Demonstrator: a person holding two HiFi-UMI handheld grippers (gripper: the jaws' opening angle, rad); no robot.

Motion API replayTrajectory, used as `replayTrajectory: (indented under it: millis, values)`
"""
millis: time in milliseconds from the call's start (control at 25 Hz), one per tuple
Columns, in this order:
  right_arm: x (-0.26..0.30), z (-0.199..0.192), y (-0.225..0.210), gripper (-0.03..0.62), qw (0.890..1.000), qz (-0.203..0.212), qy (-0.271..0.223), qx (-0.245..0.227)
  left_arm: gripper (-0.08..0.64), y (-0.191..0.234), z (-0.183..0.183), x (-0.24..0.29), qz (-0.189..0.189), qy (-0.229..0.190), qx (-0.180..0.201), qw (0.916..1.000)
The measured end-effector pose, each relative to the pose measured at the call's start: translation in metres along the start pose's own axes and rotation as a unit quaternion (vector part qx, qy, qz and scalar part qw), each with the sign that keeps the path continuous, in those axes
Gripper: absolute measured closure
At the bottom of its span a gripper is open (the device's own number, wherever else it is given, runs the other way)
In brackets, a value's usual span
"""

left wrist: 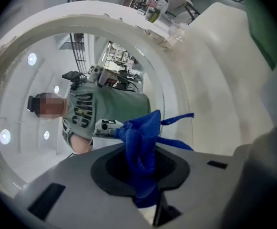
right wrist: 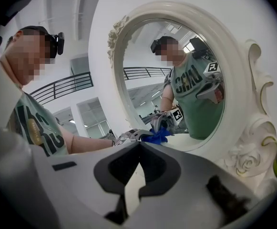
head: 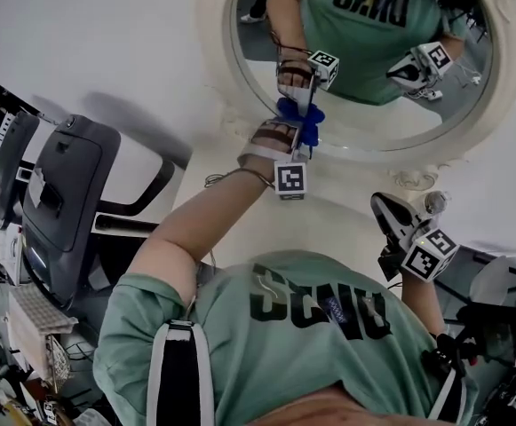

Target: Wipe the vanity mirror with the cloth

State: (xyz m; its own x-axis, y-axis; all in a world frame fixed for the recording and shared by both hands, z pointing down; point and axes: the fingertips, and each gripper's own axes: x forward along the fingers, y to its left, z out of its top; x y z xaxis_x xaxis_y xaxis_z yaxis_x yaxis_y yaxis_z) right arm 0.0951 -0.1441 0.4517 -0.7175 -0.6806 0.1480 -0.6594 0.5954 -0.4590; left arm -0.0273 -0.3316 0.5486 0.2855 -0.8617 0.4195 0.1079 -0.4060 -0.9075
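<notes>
The oval vanity mirror (head: 373, 105) in its white ornate frame (head: 215, 69) fills the top of the head view. My left gripper (head: 295, 118) is shut on a bunched blue cloth (head: 305, 124) and holds it against the lower left of the glass, by the frame's inner rim. In the left gripper view the cloth (left wrist: 140, 144) sticks up between the jaws, close to the mirror (left wrist: 43, 56). My right gripper (head: 382, 206) hangs lower right, away from the glass, jaws together with nothing in them. The right gripper view shows the mirror (right wrist: 143, 61) and the cloth (right wrist: 157, 136) on it.
A dark grey chair-like unit (head: 62, 193) stands to the left, with cluttered shelves (head: 27, 327) below it. The frame carries carved roses (right wrist: 245, 159) at its lower right. White wall (head: 107, 34) surrounds the mirror.
</notes>
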Motion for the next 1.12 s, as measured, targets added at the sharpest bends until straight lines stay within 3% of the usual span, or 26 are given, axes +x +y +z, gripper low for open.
replayTrajectory:
  millis: [200, 440, 600, 680, 800, 960, 1040, 1120]
  values:
    - [0.000, -0.001, -0.001, 0.584, 1.000, 0.002, -0.003, 0.001, 0.476, -0.029, 0.013, 0.012, -0.045, 0.002, 0.002, 0.9990]
    - [0.001, 0.004, -0.001, 0.584, 1.000, 0.003, -0.013, -0.006, 0.476, -0.040, 0.024, 0.023, -0.115, 0.002, -0.029, 0.9929]
    - [-0.003, 0.007, 0.000, 0.584, 1.000, 0.000, -0.023, -0.010, 0.474, -0.031, 0.018, 0.015, -0.115, -0.006, -0.035, 0.9928]
    - [-0.006, 0.010, -0.003, 0.584, 0.999, -0.004, -0.030, -0.012, 0.472, 0.014, 0.017, -0.002, -0.072, -0.022, -0.054, 0.9957]
    - [-0.010, 0.012, -0.009, 0.584, 0.999, -0.008, -0.037, -0.010, 0.472, 0.128, 0.022, -0.051, 0.035, -0.056, -0.085, 0.9942]
    - [-0.006, 0.015, -0.004, 0.584, 0.999, -0.003, -0.039, -0.012, 0.472, 0.292, 0.011, -0.133, 0.196, -0.077, -0.103, 0.9720]
    - [-0.004, 0.016, -0.001, 0.584, 0.999, 0.002, -0.043, -0.014, 0.472, 0.344, 0.002, -0.161, 0.250, -0.071, -0.101, 0.9604]
    - [-0.004, 0.017, -0.001, 0.584, 0.999, 0.004, -0.046, -0.017, 0.472, 0.373, -0.003, -0.174, 0.281, -0.058, -0.088, 0.9540]
